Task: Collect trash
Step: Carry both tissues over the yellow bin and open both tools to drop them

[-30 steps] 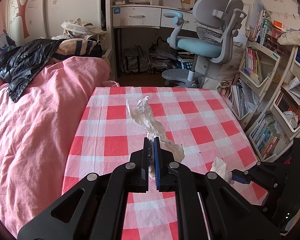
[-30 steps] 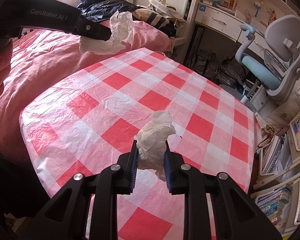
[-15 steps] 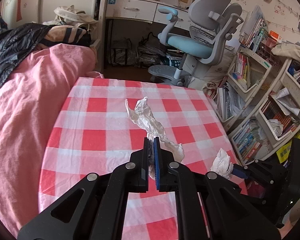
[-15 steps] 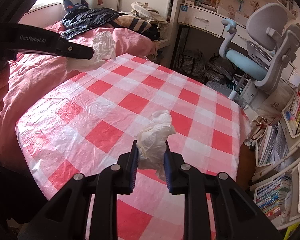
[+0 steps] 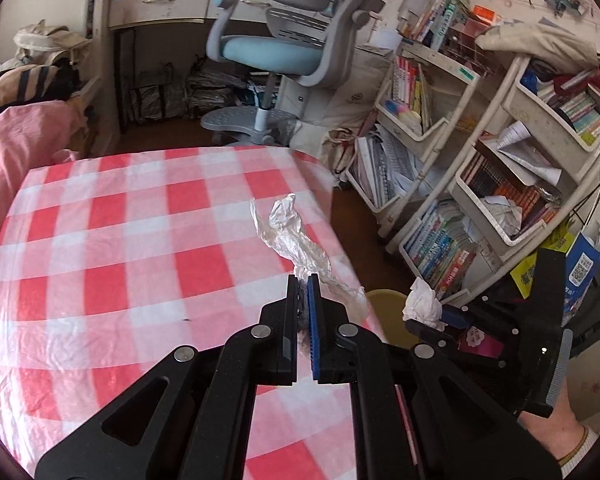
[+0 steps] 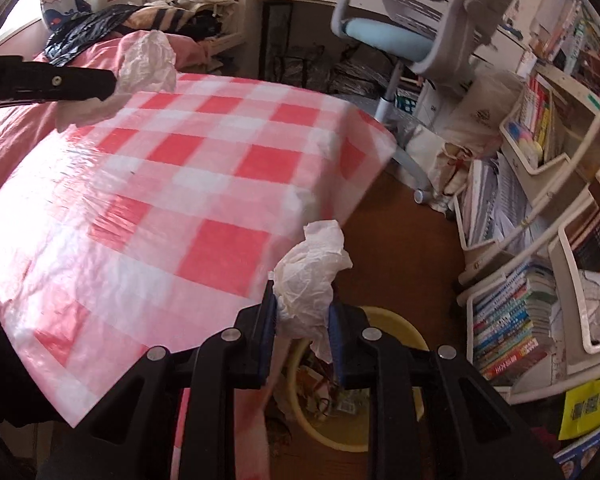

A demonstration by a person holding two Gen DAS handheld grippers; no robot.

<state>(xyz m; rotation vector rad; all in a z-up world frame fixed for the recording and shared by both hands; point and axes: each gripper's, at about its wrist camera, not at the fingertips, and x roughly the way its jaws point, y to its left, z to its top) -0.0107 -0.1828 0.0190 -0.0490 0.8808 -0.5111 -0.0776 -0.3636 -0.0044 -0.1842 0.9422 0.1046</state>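
Both grippers have swung rightward since a second ago, from over the middle of the table toward its right edge, and a bin that was out of sight then now shows below them. The left gripper (image 5: pixel 303 280) has its fingers pinched almost together on a crumpled strip of clear plastic wrap (image 5: pixel 290 234), which stands up and away from the fingertips above the red-and-white checked tablecloth (image 5: pixel 112 248), near the table's right edge. In the right wrist view the same wrap (image 6: pixel 146 64) hangs over the cloth's far left corner, against the pink bedspread (image 6: pixel 12 136).

The right gripper (image 6: pixel 302 304) holds a crumpled white paper tissue (image 6: pixel 310 280) between fingers set a narrow way apart, the wad filling the gap. It sits just past the table's right edge, above the round yellow plastic bin (image 6: pixel 404 338) standing on the brown floor; the bin already has scraps in it. From the left wrist view the tissue (image 5: pixel 422 304) and the right gripper (image 5: pixel 440 318) hang beside the bin's rim (image 5: pixel 386 300).

Behind stand a grey and blue desk chair (image 5: pixel 284 40) and white shelves of books (image 5: pixel 496 184).
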